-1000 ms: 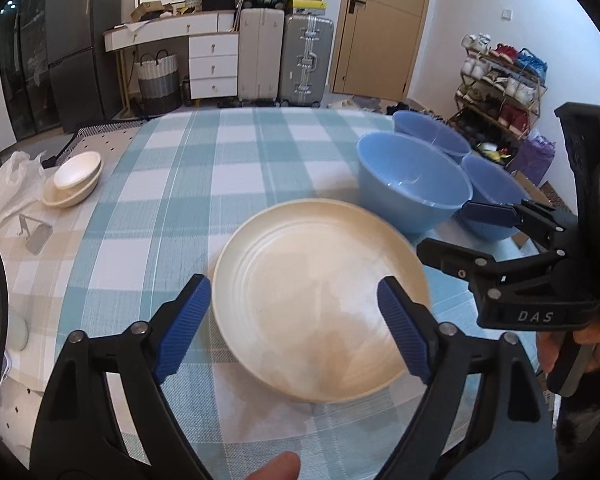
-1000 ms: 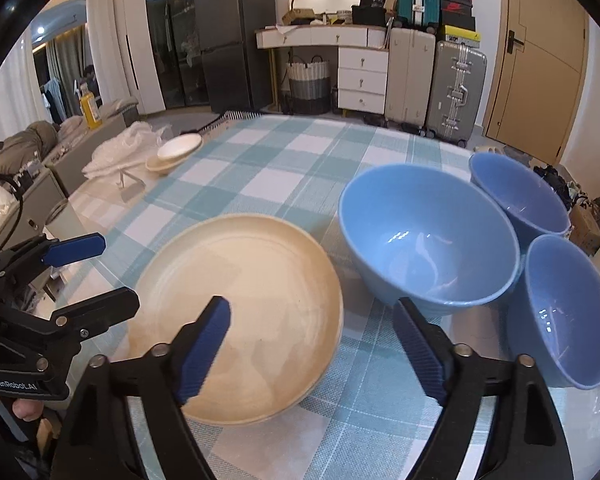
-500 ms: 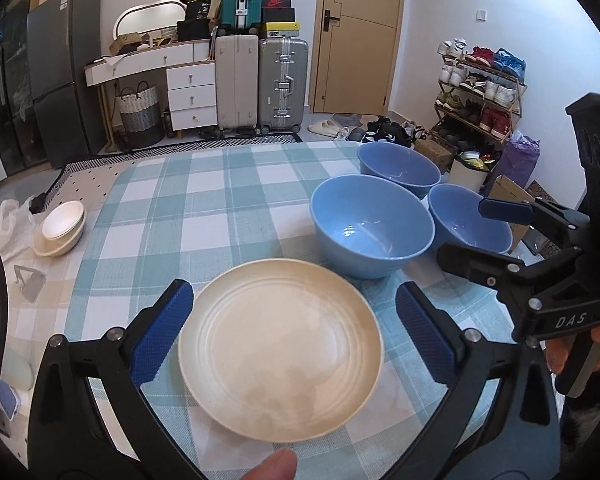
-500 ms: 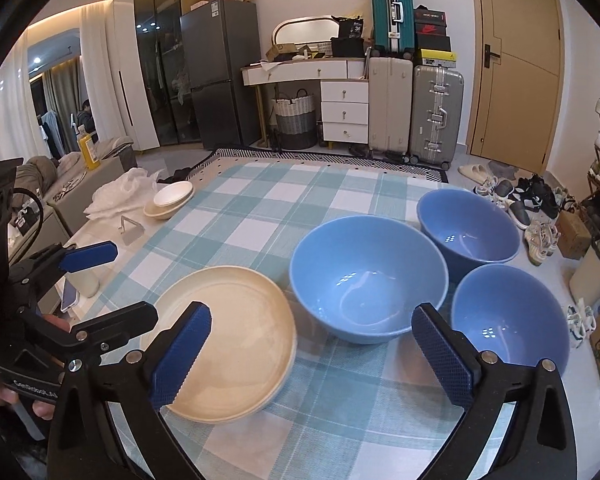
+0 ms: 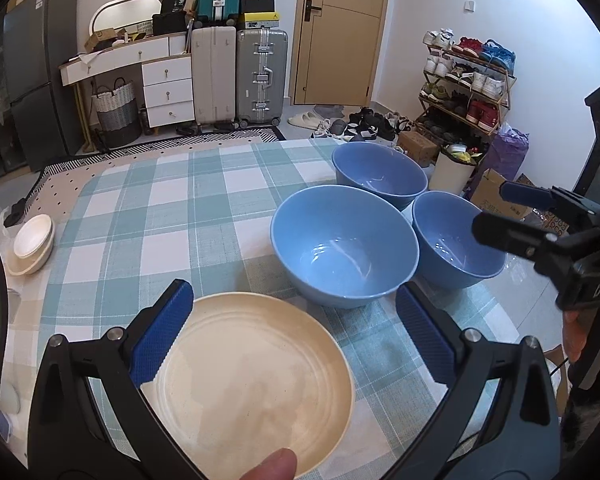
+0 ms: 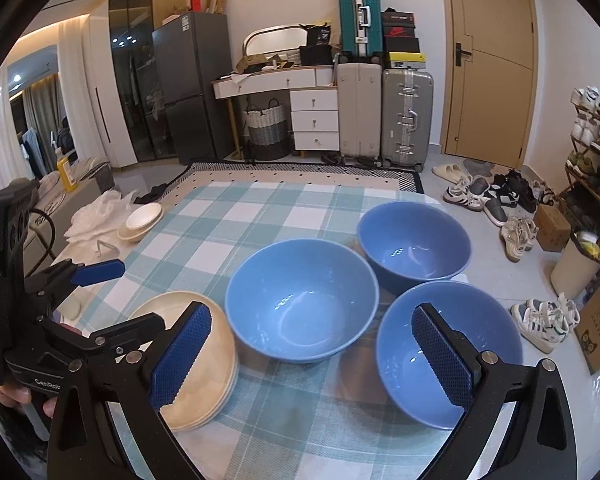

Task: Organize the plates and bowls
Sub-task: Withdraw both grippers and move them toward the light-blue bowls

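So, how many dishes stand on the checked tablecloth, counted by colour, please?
Blue bowls: 3 (middle bowl, far bowl, near right bowl)
Cream plate stack: 1; its edge shows several layers, number unclear
Total: 4 items. The small cream dishes sit off the cloth and are not counted.

three blue bowls (image 6: 302, 300), cream plates (image 6: 204, 364), checked tablecloth (image 6: 236, 216)

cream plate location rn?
The cream plate lies on the checked tablecloth between the open left gripper's fingers in the left wrist view, beside the nearest blue bowl.
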{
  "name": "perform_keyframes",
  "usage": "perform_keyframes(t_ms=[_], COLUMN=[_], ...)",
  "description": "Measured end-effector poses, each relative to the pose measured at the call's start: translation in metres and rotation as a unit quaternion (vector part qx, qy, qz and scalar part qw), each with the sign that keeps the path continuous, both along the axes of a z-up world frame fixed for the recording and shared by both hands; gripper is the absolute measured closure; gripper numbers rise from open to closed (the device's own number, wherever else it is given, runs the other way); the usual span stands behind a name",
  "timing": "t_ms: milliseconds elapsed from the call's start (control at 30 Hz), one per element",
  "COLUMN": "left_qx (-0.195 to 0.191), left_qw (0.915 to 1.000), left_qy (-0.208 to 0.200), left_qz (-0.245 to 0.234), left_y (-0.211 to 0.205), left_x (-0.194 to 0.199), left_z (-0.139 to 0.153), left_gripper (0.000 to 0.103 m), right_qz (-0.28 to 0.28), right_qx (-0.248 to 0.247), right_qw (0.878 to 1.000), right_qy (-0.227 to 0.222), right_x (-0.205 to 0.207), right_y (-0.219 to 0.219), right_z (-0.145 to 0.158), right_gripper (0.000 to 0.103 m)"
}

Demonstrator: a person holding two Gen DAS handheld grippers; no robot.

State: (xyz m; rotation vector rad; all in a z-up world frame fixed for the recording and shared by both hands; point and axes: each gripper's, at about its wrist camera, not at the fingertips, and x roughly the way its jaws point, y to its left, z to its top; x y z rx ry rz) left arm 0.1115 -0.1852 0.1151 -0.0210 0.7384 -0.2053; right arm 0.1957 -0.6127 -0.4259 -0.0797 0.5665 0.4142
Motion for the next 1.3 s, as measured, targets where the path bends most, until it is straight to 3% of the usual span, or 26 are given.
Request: perform_keyframes(t_ms=[800, 1300], left_qx=[0.02, -0.01], left_qw=[0.9988, 0.9976], left_qy=[0.005, 0.042], left_qz=[-0.045, -0.055], left_y=[-0.061, -0.078], left_x=[0.089, 0.167], left_z=[0.018, 0.019], left_gripper=[0.002, 0.002], right_qz=[-0.065, -0.098], right_qx=[0.037, 0.041], right_qw=[0.997, 0.994], right_qy=[0.013, 0.041], right_x=[0.058, 0.107], right_y=[-0.093, -0.125], right_z=[0.019, 0.021], right_gripper=[0.001, 0.001])
